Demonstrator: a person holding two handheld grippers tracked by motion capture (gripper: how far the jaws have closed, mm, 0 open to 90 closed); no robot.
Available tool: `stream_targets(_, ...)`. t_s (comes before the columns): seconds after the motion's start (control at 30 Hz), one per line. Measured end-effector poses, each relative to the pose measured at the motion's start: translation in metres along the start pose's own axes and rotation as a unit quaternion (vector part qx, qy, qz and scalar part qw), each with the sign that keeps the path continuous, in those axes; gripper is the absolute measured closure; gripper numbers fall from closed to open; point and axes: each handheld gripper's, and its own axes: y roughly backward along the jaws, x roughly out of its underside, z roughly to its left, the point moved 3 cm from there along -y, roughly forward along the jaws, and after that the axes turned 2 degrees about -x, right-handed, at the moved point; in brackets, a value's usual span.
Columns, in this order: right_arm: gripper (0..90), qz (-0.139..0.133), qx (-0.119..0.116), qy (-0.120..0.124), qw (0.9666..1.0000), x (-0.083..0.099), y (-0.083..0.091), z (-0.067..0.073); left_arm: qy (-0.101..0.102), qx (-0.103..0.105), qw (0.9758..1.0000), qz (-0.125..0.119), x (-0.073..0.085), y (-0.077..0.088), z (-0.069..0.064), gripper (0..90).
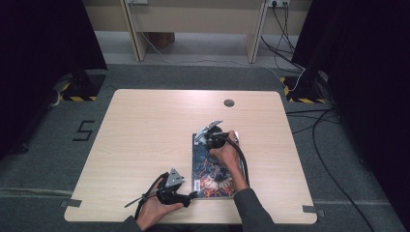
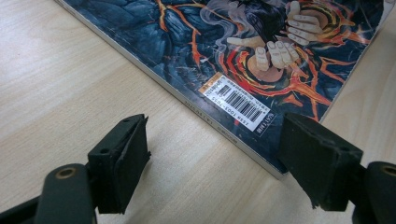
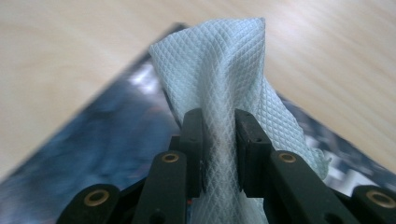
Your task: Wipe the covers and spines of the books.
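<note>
Two grippers are at work on a magazine (image 1: 215, 166) that lies flat on the near right part of the wooden table (image 1: 145, 135), its dark, flame-patterned cover up. The right gripper (image 1: 209, 137) sits over the magazine's far edge with its jaws clamped on a bunched white cloth (image 3: 219, 79), whose quilted folds stand up between the pads, so the step in hand looks like wiping the cover. The left gripper (image 1: 191, 195) rests at the near left corner of the magazine, jaws wide apart with nothing between them, one pad over bare table and the other over the corner near the barcode label (image 2: 238, 101). To wipe well, the cloth should be pressed flat on the cover and drawn in long strokes from far edge to near, and the grip kept firm so the cloth does not slip out. The left gripper would do best pinning the corner, since a glossy magazine may slide on smooth wood
</note>
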Motion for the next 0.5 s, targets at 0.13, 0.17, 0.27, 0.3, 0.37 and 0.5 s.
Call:
stream_targets(0.13, 75.7, -0.004, -0.040, 0.035, 0.9986, 0.002, 0.004, 0.027, 0.005, 0.005, 1.0000, 0.006, -0.001, -0.001, 0.003, 21.5)
stream_targets(0.17, 75.7, -0.004, -0.040, 0.035, 0.9986, 0.002, 0.004, 0.027, 0.004, 0.003, 1.0000, 0.005, -0.001, 0.000, 0.002, 21.5)
stream_targets(0.27, 75.6, -0.006, -0.060, 0.053, 0.9967, 0.009, 0.010, 0.038, -0.011, -0.002, 0.9999, 0.005, -0.002, 0.001, 0.001, 21.7)
stream_targets(0.3, 75.6, -0.008, -0.070, 0.056, 0.9959, 0.015, 0.014, 0.042, -0.010, -0.004, 0.9999, 0.005, -0.002, 0.002, 0.001, 22.5)
stream_targets(0.37, 75.6, -0.008, -0.074, 0.059, 0.9955, 0.018, 0.017, 0.045, -0.009, 0.003, 0.9999, 0.008, -0.001, 0.004, 0.001, 22.3)
stream_targets(0.5, 75.5, -0.010, -0.089, 0.075, 0.9932, 0.032, 0.028, 0.055, 0.001, 0.004, 1.0000, -0.007, -0.004, 0.016, 0.004, 21.8)
